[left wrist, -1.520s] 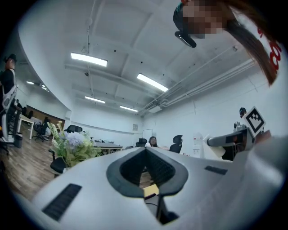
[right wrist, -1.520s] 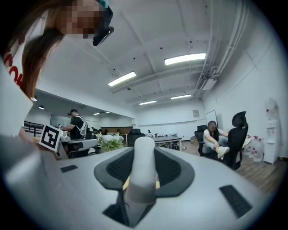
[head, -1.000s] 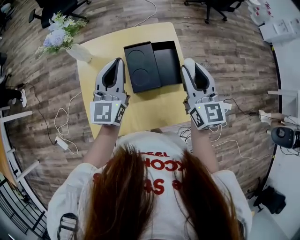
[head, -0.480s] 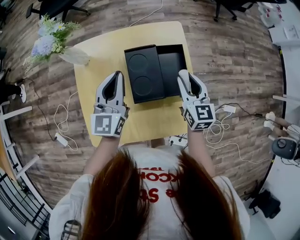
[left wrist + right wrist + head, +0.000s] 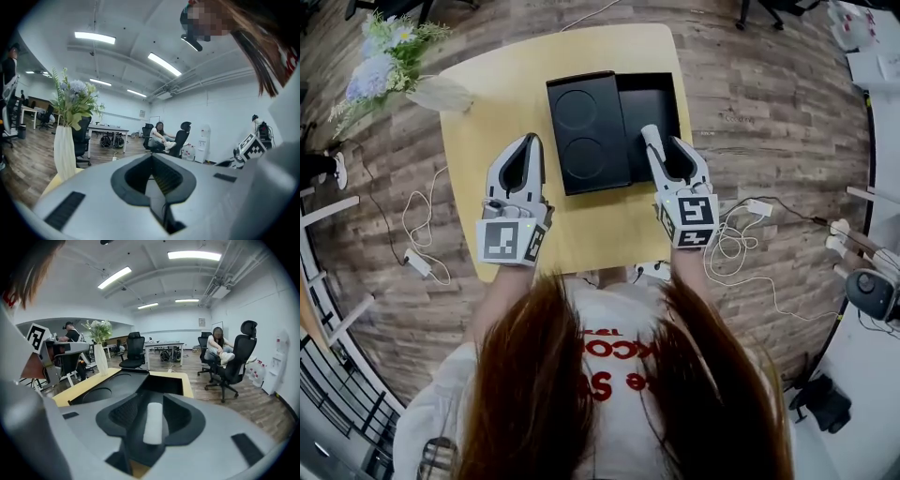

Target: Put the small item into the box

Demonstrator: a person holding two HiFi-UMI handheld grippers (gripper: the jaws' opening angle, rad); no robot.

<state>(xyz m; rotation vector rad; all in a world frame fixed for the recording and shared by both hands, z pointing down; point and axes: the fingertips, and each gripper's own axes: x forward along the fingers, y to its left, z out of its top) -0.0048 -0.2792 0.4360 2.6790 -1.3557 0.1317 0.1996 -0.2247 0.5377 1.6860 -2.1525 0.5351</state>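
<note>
A black box [image 5: 647, 112] lies open on the yellow table [image 5: 506, 94], and beside it is a black tray part [image 5: 581, 131] with two round recesses. My right gripper [image 5: 661, 141] hovers at the box's near right edge. In the right gripper view a small white cylinder [image 5: 152, 423] lies between the jaws of the right gripper [image 5: 152, 401]; they are opening, and a dark gap shows at the item's left side. The box's open compartment [image 5: 161, 385] is just ahead. My left gripper [image 5: 532, 141] rests left of the box, its jaws meeting with nothing in them.
A white vase with flowers [image 5: 441, 92] stands at the table's far left corner. Cables [image 5: 741, 234] trail on the wooden floor to the right and left. Office chairs and a seated person [image 5: 220, 352] are farther back in the room.
My right gripper has moved left and forward, from beside the box to its right edge. The left gripper has hardly moved.
</note>
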